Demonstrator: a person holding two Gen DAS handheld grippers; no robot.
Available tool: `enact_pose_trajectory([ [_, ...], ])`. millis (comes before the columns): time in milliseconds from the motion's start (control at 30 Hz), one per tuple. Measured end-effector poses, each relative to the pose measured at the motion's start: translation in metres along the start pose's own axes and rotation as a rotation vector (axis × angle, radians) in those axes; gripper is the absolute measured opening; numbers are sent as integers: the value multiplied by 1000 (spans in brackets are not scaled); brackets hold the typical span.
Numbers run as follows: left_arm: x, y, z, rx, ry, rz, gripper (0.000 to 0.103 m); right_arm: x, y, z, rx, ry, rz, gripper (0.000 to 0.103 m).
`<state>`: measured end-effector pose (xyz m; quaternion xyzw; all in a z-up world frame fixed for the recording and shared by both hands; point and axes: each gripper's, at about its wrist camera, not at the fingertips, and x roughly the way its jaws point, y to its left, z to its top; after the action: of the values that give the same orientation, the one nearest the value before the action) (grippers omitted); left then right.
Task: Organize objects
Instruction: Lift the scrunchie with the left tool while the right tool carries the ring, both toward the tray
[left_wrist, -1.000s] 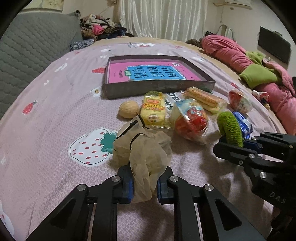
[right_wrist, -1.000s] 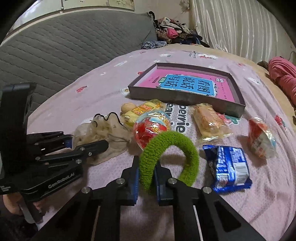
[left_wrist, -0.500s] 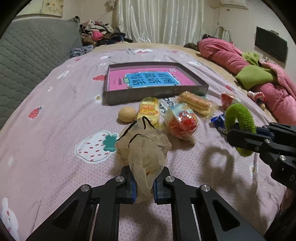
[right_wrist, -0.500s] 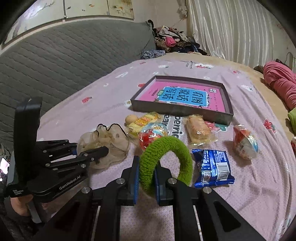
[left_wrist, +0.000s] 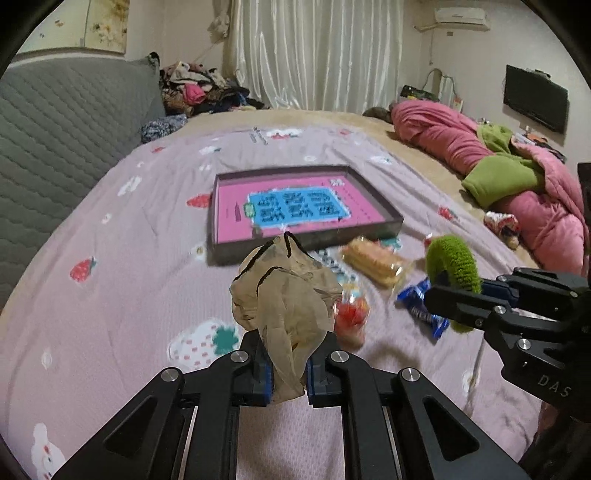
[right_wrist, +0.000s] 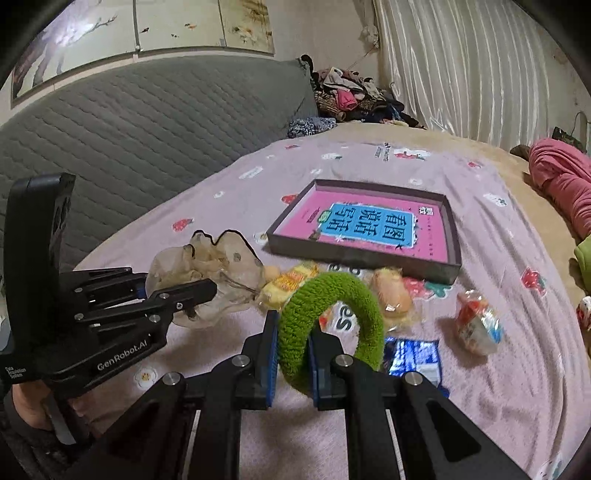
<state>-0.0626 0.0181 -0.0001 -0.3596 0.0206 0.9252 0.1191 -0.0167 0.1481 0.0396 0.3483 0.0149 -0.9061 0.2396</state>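
My left gripper (left_wrist: 288, 373) is shut on a sheer beige scrunchie with black trim (left_wrist: 284, 291) and holds it above the bed; it also shows in the right wrist view (right_wrist: 207, 273). My right gripper (right_wrist: 291, 354) is shut on a fuzzy green scrunchie (right_wrist: 332, 314), also lifted; it shows in the left wrist view (left_wrist: 452, 266). A shallow grey box with a pink and blue printed bottom (left_wrist: 299, 210) lies beyond, also in the right wrist view (right_wrist: 369, 225).
Snack packs lie on the pink strawberry bedsheet before the box: a biscuit pack (left_wrist: 373, 260), a red candy pack (left_wrist: 351, 317), a blue wrapper (right_wrist: 413, 358), a yellow pack (right_wrist: 291, 280), a red and white pack (right_wrist: 476, 325). A pink quilt (left_wrist: 480, 155) lies right; the grey headboard (right_wrist: 129, 147) left.
Both grippers have risen and pulled back with their scrunchies, now held clear of the bed. The snack packs and the box stay in place.
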Motion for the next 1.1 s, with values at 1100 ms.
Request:
enact_pose_trajectory([
  [1100,130,43,196,-49,-78,56,13,91,-103,189,-29,6,-74,14],
])
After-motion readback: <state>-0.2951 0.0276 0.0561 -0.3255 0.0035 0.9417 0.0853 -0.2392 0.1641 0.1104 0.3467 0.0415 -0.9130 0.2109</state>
